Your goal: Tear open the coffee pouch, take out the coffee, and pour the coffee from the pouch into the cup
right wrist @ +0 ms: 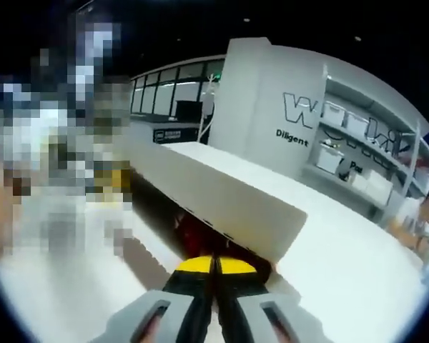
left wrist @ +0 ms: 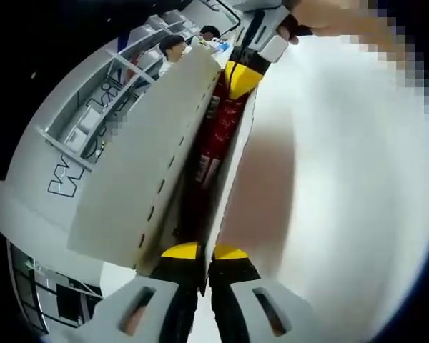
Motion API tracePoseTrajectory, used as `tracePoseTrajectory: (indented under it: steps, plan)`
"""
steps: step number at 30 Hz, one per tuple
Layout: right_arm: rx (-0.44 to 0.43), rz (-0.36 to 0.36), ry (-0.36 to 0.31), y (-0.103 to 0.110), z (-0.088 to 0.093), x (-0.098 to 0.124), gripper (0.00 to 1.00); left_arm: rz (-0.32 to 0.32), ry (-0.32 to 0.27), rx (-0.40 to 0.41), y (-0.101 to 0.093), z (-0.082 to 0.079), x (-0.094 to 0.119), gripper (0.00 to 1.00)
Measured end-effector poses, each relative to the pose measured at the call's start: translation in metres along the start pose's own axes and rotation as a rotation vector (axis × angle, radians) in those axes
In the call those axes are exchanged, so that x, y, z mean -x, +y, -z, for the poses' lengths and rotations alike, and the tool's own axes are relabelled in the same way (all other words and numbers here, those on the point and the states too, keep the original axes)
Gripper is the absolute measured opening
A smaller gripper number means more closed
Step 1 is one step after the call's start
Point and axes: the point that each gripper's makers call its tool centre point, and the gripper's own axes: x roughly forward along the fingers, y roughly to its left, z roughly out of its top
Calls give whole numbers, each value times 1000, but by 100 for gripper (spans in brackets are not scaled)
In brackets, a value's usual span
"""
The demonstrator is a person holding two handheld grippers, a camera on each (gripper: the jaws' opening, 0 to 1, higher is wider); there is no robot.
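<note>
Left gripper view looks up along a white box (left wrist: pixel 146 171) with its flaps spread apart, and a red coffee pouch (left wrist: pixel 216 136) sits in the gap between them. The left gripper (left wrist: pixel 204 251) has its yellow-tipped jaws closed together, pinching the near edge of the box. At the far end the right gripper (left wrist: pixel 243 75) comes in, its yellow tips clamped on the pouch's top. Right gripper view shows the right gripper (right wrist: pixel 215 265) with jaws pressed together on the red pouch (right wrist: pixel 196 236) just under the white flap (right wrist: pixel 222 204), above a white table (right wrist: pixel 357 271)
</note>
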Motion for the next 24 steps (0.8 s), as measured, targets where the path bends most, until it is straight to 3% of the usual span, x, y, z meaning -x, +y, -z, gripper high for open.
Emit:
tracePoseTrajectory:
  steps: [12,24]
  plan:
    - [22,20,11,8,-2,35,1,5,-4,18,0,2,0,7]
    - [47,70,1,11,-10,92,1,7,-2,30,0,2,1,7]
